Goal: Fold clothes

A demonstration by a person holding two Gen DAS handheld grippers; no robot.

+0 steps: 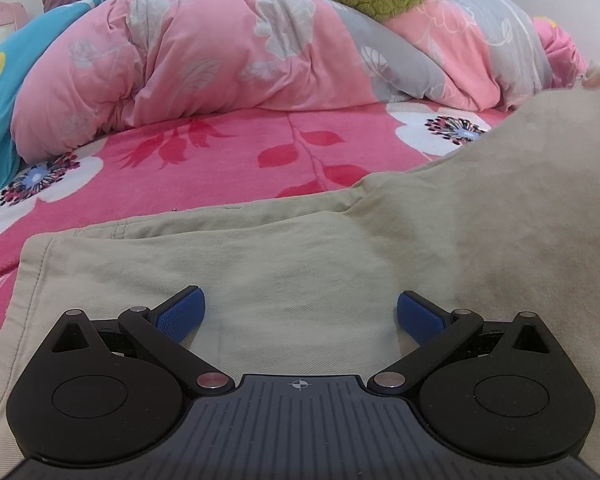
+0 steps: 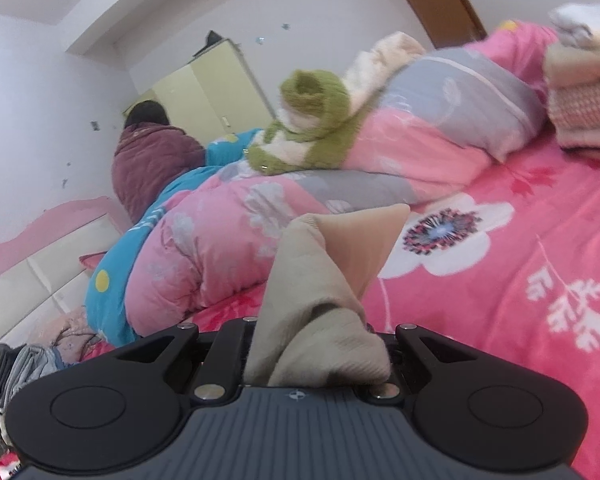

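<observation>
A beige garment (image 1: 300, 256) lies spread on the pink flowered bed sheet (image 1: 228, 148), its hemmed corner at the left. My left gripper (image 1: 300, 314) hovers low over it, open, blue pads (image 1: 180, 314) wide apart with only flat cloth between them. On the right side of that view the cloth rises in a raised fold (image 1: 540, 184). In the right wrist view my right gripper (image 2: 312, 344) is shut on a bunched part of the beige garment (image 2: 320, 280), held up above the bed; the fingers are hidden by the cloth.
A rolled pink and grey quilt (image 1: 220, 52) lies across the back of the bed, with a green and cream fleece item (image 2: 304, 132) on top. Folded clothes (image 2: 584, 92) are stacked at the far right. A person in a maroon jacket (image 2: 152, 164) sits beyond the quilt.
</observation>
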